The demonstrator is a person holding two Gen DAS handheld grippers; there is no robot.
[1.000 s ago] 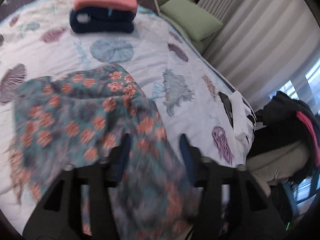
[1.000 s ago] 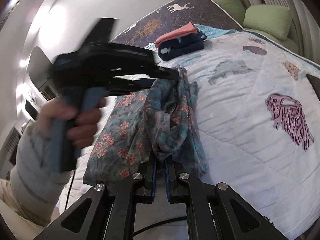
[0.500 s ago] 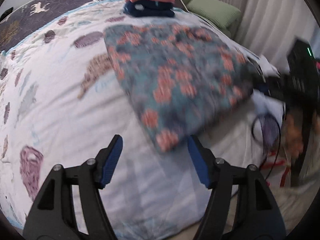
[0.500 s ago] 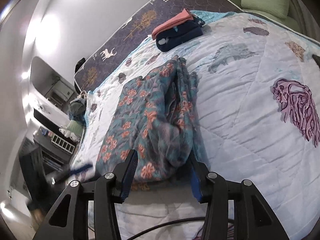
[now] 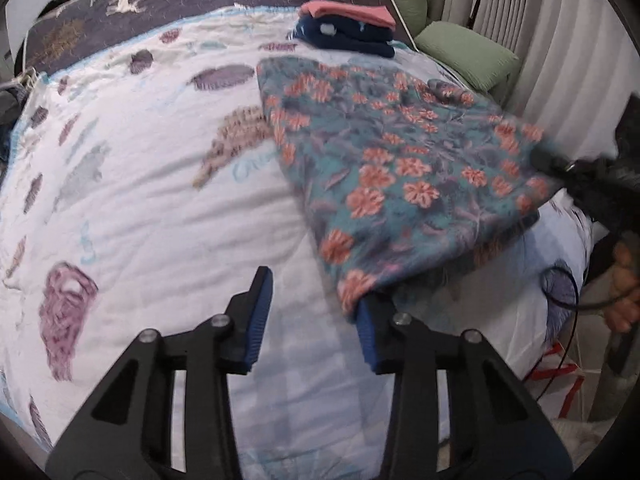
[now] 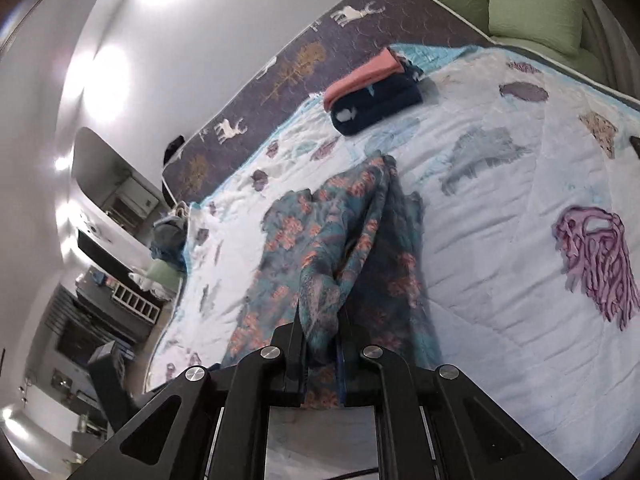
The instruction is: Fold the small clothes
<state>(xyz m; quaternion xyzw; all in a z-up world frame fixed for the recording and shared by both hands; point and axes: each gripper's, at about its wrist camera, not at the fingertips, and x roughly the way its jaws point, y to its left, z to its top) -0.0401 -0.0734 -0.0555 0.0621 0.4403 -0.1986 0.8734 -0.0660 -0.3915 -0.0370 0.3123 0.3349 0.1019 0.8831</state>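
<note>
Floral garment is lying flatter now; left gripper jaws are spreading, having released, while right gripper is again pinching its corner.

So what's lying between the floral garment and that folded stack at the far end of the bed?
In the right wrist view, only bare quilt separates the floral garment from the folded stack.

I am working in a bedroom at home. I see a big bed with a sea-animal quilt, green pillows, and curtains by the window.
</note>
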